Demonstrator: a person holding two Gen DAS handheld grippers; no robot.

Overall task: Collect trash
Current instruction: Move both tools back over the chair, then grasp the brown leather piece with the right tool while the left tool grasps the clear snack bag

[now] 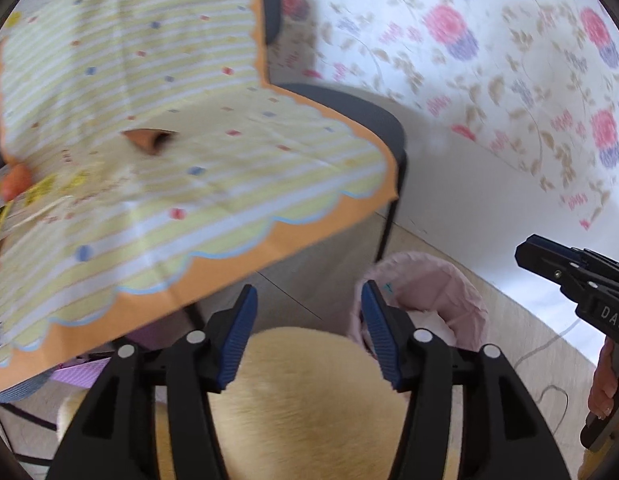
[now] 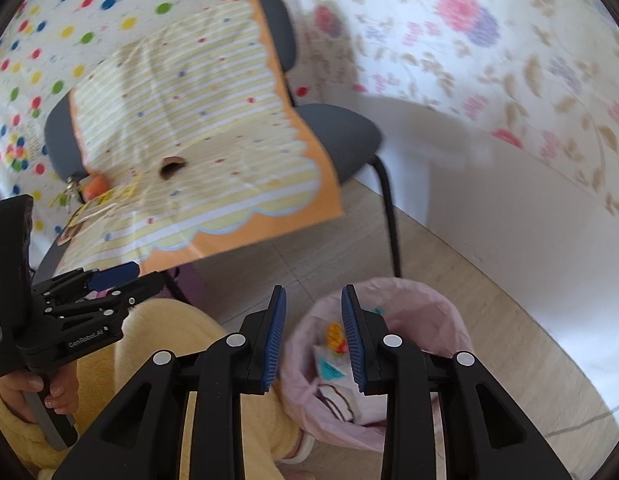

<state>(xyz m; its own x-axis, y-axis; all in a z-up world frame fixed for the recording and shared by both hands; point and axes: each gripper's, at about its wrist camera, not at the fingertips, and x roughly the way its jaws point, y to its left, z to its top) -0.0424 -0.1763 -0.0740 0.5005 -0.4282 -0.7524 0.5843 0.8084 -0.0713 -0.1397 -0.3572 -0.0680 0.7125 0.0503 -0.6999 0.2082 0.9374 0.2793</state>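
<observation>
Floral wallpaper (image 2: 509,60) is seen behind a pink-lined waste bin (image 2: 421,308) holding wrappers (image 2: 335,354); both left gripper (image 1: 309,336) and right gripper (image 2: 314,338) are held spread apart, grasping nothing.

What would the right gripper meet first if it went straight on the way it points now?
Probably the pink-lined trash bin: the right gripper points down at its open mouth, where wrappers already lie. Nothing shows between the open fingers, though depth is unclear.
</observation>
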